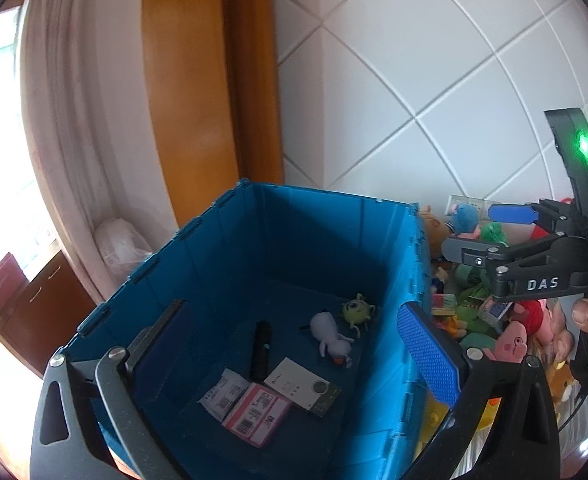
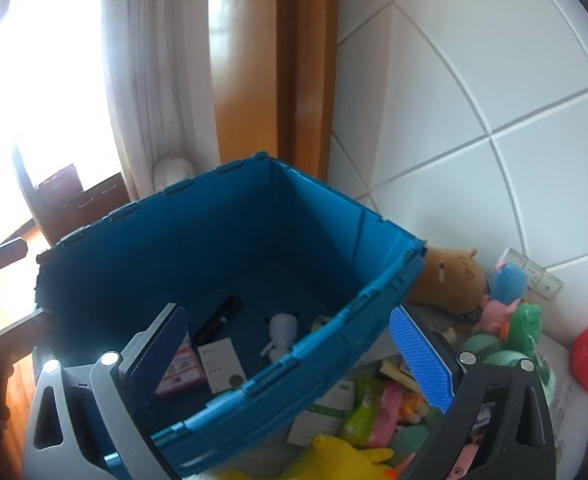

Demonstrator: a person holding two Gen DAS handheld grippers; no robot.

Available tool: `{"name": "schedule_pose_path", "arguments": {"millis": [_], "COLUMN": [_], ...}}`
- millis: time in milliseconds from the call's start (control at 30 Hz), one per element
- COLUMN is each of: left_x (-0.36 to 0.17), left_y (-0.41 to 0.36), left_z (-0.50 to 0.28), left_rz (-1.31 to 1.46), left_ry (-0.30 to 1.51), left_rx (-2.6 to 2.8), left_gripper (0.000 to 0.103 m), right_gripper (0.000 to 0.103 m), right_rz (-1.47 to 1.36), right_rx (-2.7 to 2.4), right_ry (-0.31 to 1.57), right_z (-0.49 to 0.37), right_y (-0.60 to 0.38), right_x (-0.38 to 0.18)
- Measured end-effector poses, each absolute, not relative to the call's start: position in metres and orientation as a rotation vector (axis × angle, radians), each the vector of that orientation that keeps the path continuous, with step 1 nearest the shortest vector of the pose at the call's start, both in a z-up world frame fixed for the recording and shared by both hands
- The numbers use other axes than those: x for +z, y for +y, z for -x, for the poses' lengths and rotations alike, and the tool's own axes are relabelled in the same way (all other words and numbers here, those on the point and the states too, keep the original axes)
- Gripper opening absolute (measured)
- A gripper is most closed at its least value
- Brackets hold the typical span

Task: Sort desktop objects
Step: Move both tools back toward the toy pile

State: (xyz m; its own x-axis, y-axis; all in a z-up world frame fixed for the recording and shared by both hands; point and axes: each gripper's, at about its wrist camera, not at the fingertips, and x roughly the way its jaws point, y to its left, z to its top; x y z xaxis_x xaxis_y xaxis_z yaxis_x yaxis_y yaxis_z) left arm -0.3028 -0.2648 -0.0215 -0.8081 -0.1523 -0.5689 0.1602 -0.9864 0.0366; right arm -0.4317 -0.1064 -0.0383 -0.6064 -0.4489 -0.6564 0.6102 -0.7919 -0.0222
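**Blue crate half-filled, both tongs empty**

Blue crate [image 1: 230, 264] already holds several items; unsorted plush toys [image 2: 490, 312] lie just beside it. Your left gripper [image 1: 294, 344] and right gripper [image 2: 290, 352] hang spread, empty (right straddles the rim). Descend carelessly and you'll knock the crate wall.

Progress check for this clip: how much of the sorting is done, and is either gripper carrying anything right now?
Done: the blue crate already holds a few items, among them a black flashlight, a white plush, a green monster toy and a pink box. In hand: nothing; left gripper and right gripper are both open. Left: most of it, the toy pile beside the crate.
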Motion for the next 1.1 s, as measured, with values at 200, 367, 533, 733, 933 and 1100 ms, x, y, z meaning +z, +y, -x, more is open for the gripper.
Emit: {"name": "schedule_pose_path", "arguments": {"millis": [200, 367, 533, 733, 933, 1100], "left_x": [-0.022, -0.025, -0.032, -0.054, -0.098, -0.152], "left_y": [-0.224, -0.180, -0.121, -0.053, 0.002, 0.042], "left_z": [0.309, 0.313, 0.317, 0.322, 0.329, 0.335], "left_rz": [-0.919, -0.939, -1.003, -1.105, -1.251, -1.387], "left_ry": [-0.029, -0.049, -0.096, -0.140, -0.150, -0.157], "left_rx": [-2.890, -2.920, -2.968, -2.997, -3.037, -3.005], "left_gripper": [0.103, 0.103, 0.103, 0.103, 0.103, 0.103], "right_gripper": [0.103, 0.103, 0.103, 0.103, 0.103, 0.103], "right_rz": [-0.895, -0.910, -0.944, -1.000, -1.061, -1.141], "right_rx": [-2.397, -2.427, -2.459, -2.498, -2.534, -2.551], "right_ry": [0.309, 0.295, 0.273, 0.238, 0.201, 0.166], "right_z": [0.428, 0.422, 0.416, 0.408, 0.399, 0.395], "right_y": [-0.070, -0.025, 0.036, 0.114, 0.198, 0.266], "right_x": [-0.045, -0.050, -0.059, -0.075, -0.094, -0.116]}}
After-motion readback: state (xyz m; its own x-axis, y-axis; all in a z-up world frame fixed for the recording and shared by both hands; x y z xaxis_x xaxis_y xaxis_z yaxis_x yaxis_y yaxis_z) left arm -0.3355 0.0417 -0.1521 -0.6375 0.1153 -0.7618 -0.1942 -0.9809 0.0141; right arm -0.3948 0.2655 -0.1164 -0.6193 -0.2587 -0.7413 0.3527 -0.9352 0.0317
